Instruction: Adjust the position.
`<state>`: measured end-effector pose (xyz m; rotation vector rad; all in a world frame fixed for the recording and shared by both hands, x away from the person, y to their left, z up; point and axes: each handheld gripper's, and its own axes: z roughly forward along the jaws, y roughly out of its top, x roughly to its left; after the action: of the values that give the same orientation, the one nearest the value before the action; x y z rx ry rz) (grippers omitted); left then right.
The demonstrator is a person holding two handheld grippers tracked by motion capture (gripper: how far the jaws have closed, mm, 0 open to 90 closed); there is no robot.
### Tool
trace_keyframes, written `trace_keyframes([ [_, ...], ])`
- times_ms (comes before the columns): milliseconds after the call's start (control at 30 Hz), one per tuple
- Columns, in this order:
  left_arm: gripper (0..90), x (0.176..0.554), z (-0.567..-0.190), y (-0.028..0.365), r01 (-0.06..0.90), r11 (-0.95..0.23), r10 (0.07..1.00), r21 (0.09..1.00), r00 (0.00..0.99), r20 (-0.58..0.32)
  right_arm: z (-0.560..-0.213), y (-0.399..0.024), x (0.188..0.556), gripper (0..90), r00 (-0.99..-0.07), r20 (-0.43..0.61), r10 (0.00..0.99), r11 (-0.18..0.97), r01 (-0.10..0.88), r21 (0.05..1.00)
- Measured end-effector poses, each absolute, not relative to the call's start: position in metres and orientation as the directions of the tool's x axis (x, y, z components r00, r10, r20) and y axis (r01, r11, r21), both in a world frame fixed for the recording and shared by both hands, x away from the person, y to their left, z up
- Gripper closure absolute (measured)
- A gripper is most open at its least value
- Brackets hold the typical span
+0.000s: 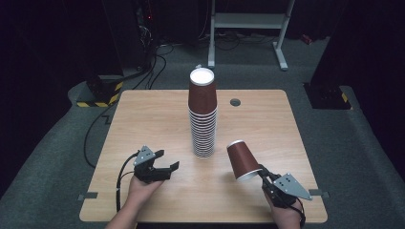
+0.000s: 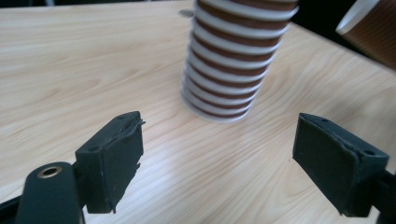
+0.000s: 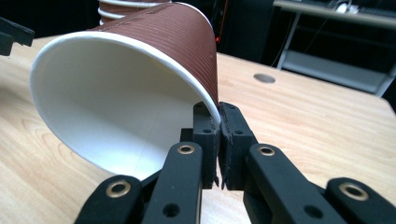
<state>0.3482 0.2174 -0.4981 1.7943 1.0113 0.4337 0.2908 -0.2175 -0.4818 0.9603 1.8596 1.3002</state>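
1 cup | R tool pinching rim | L tool jaws apart

cup stack mid-table, tilted cup to its right

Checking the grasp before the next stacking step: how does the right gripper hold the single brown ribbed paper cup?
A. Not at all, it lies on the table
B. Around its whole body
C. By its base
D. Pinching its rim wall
D: the right gripper is shut on the rim wall of the brown ribbed paper cup, one jaw inside and one outside.
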Motion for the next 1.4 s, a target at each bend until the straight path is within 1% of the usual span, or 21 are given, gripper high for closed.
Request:
trace_keyframes([
  [100,16.5,0.348,-0.506,0.227,0.455,-0.132,0.808,0.88,0.564,-0.171,-0.477,-0.219,0.294,86.1,-0.512,-0.107,0.852,0.251,0.221,0.942],
  [133,16.5,0.349,-0.508,0.229,0.459,-0.136,0.814,0.878,0.557,-0.166,-0.475,-0.219,0.295,86.1,-0.513,-0.106,0.852,0.257,0.233,0.938],
  [200,16.5,0.349,-0.511,0.232,0.455,-0.165,0.827,0.875,0.547,-0.129,-0.473,-0.219,0.297,86.1,-0.512,-0.104,0.853,0.266,0.255,0.93],
  [233,16.6,0.349,-0.511,0.232,0.455,-0.165,0.827,0.875,0.547,-0.129,-0.473,-0.219,0.297,86.1,-0.512,-0.104,0.853,0.266,0.255,0.93],
  [333,16.6,0.35,-0.521,0.239,0.479,-0.183,0.838,0.858,0.532,-0.119,-0.469,-0.216,0.299,86.1,-0.525,-0.099,0.846,0.293,0.302,0.907],
  [433,16.2,0.351,-0.525,0.239,0.481,-0.23,0.848,0.846,0.526,-0.068,-0.466,-0.212,0.301,86.1,-0.538,-0.098,0.837,0.32,0.337,0.885],
  [533,15.2,0.353,-0.53,0.239,0.494,-0.241,0.846,0.835,0.529,-0.068,-0.461,-0.209,0.302,86.1,-0.541,-0.107,0.834,0.34,0.352,0.872],
  [667,15.1,0.351,-0.531,0.234,0.483,-0.275,0.841,0.831,0.54,-0.035,-0.457,-0.207,0.304,86.0,-0.544,-0.104,0.832,0.356,0.382,0.853],
  [900,15.3,0.353,-0.532,0.234,0.496,-0.264,0.837,0.827,0.544,-0.059,-0.451,-0.208,0.308,86.1,-0.538,-0.066,0.84,0.356,0.456,0.816],
  [1067,15.3,0.353,-0.532,0.233,0.491,-0.274,0.835,0.827,0.547,-0.048,-0.449,-0.209,0.31,86.1,-0.543,-0.042,0.838,0.358,0.491,0.794],
  [1233,15.3,0.353,-0.532,0.233,0.493,-0.275,0.834,0.826,0.549,-0.05,-0.446,-0.211,0.313,86.0,-0.549,-0.038,0.835,0.377,0.52,0.766],
  [1400,15.3,0.353,-0.532,0.233,0.493,-0.275,0.834,0.825,0.549,-0.05,-0.445,-0.213,0.314,86.1,-0.547,-0.028,0.837,0.374,0.533,0.759],
])
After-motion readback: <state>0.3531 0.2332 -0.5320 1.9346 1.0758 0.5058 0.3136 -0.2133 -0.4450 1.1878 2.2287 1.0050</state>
